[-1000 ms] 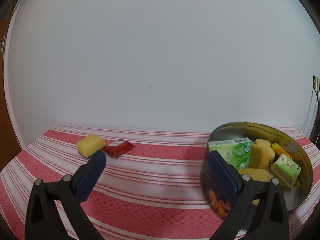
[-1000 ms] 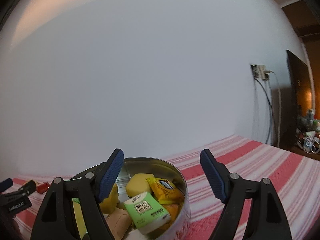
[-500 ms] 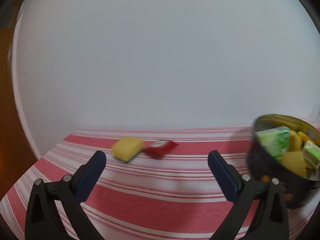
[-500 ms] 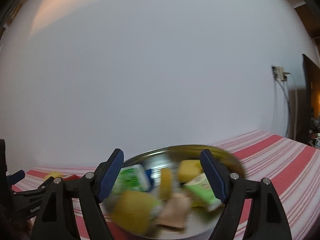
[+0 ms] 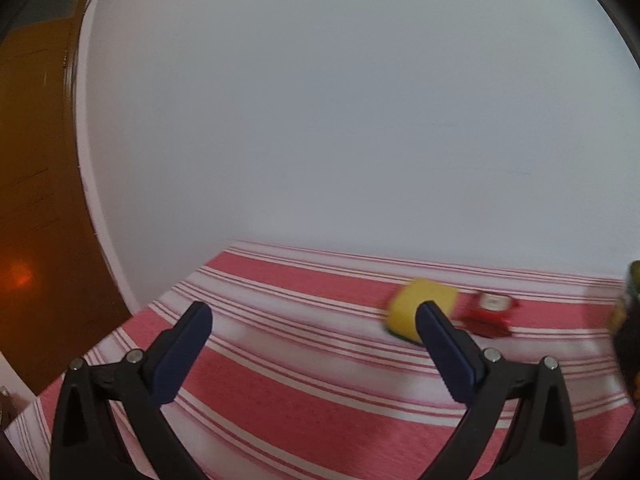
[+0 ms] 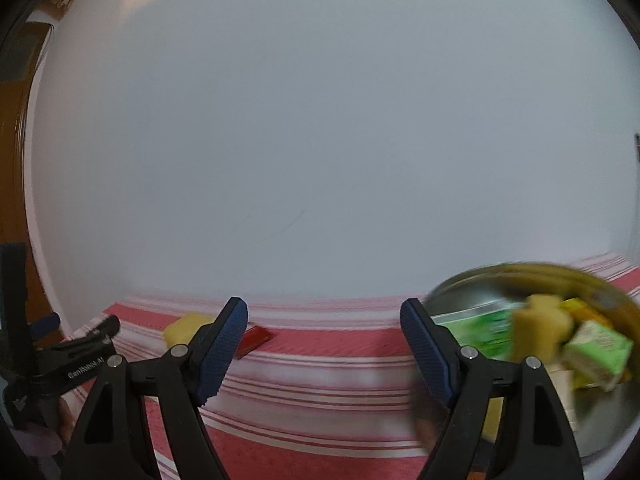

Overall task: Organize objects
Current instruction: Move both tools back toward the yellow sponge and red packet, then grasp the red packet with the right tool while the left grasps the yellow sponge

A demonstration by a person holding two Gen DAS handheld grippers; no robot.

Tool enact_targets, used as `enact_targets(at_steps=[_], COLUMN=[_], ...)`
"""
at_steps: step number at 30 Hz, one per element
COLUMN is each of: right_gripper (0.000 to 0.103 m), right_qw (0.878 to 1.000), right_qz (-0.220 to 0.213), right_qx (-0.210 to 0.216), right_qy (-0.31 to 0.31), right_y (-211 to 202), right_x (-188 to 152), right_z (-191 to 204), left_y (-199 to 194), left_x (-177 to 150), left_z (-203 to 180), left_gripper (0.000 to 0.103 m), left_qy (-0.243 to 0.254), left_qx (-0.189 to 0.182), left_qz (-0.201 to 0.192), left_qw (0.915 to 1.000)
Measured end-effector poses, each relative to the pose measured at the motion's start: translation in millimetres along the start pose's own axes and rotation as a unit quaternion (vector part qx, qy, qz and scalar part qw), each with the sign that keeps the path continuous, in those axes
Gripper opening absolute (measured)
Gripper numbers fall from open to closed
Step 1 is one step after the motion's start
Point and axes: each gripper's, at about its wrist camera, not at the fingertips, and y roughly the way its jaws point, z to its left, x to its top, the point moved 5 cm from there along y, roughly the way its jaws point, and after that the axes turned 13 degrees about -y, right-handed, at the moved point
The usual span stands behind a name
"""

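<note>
Yellow sponge [image 5: 420, 312] and red packet [image 5: 490, 314] lying side by side near the table's [image 5: 320, 380] back edge by the wall. Round tin [image 6: 540, 344] sitting rightward, well apart. Left gripper [image 5: 314, 346] and right gripper [image 6: 322, 350] hovering spread wide, gripping nothing.

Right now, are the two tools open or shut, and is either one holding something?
Left tool: open, holding nothing.
Right tool: open, holding nothing.
</note>
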Motion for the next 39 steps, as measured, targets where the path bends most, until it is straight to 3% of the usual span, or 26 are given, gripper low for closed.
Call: enact_targets(at_steps=[2,7,12,22,24,26,27,30,32,36,39], right_gripper=[0.081,0.081,0.081,0.080,0.074,0.061,0.045,0.042,0.042,0.042,0.042], right_qw=[1.000,0.994,0.982,0.958,0.956,0.955,0.955,0.957,0.965,0.977,0.983], right_qz=[0.024,0.088,0.170,0.280,0.288,0.290,0.286,0.274,0.242,0.174,0.141], right_qx=[0.011,0.060,0.083,0.055,0.048,0.046,0.053,0.076,0.103,0.118,0.106], right_qy=[-0.008,-0.010,0.001,0.007,-0.018,-0.053,-0.063,-0.050,-0.022,-0.031,-0.039], right_y=[18,67,116,172,174,170,166,149,130,77,48], right_x=[2,3,-6,-23,-24,-24,-23,-26,-22,-17,-16], right_z=[10,31,51,60,62,62,61,47,33,8,-13], left_y=[12,29,27,23,23,22,21,22,24,26,25], left_x=[4,2,2,0,0,-1,-2,-2,-3,-4,-8], left_z=[10,24,25,25,26,25,25,27,27,22,4], left_gripper=[0.103,0.103,0.103,0.103,0.103,0.103,0.103,0.103,0.103,0.103,0.103], left_qy=[-0.002,-0.027,-0.034,-0.041,-0.044,-0.046,-0.048,-0.053,-0.057,-0.052,-0.022], left_qx=[0.012,0.003,0.004,0.008,0.006,0.004,0.003,-0.002,-0.008,-0.033,-0.072], left_qz=[0.006,0.042,0.040,0.063,0.069,0.073,0.076,0.083,0.089,0.099,0.108], left_qw=[0.9999,0.9987,0.9986,0.9971,0.9966,0.9962,0.9960,0.9951,0.9944,0.9932,0.9913])
